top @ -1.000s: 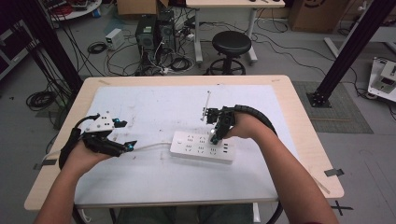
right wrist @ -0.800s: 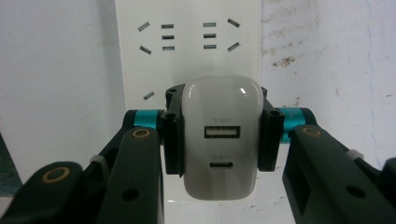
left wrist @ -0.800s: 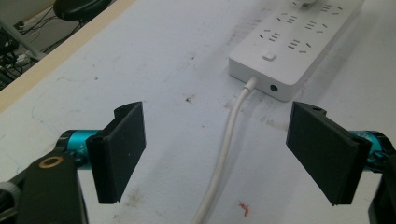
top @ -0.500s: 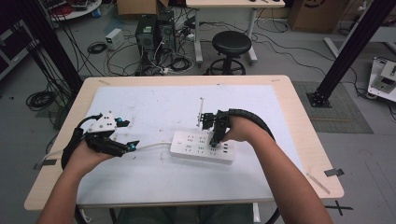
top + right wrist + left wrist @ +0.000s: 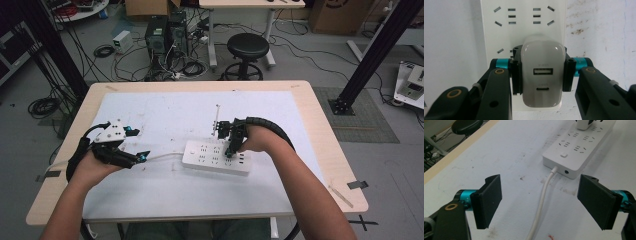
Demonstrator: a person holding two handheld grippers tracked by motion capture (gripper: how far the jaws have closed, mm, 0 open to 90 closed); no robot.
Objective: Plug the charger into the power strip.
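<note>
The charger (image 5: 542,76), a white block with two ports on its face, sits on the white power strip (image 5: 216,157) near the middle of the table (image 5: 320,120), pinched from both sides by the right gripper.

At the left of the high view, the left gripper (image 5: 141,157) is held low over the white mat (image 5: 165,112) that covers the tabletop, pointing toward the near end of the strip. Its jaws stand wide apart and grip nothing. In the left gripper view the strip's white cord (image 5: 541,202) runs up between those spread jaws and enters the end of the strip just beside a small round socket; a square button sits on the strip's top close to that end.

In the middle lies the power strip, slightly slanted, with rows of outlets across its top. The charger shows at the far edge of the left gripper view, standing on the strip.

To the right, the right gripper (image 5: 542,75) comes down on the strip from above, the hand behind it and a black ribbed cable (image 5: 272,130) arching over the wrist. In the right gripper view its jaws press against the charger's two flanks. Free outlets lie beyond the charger.
</note>
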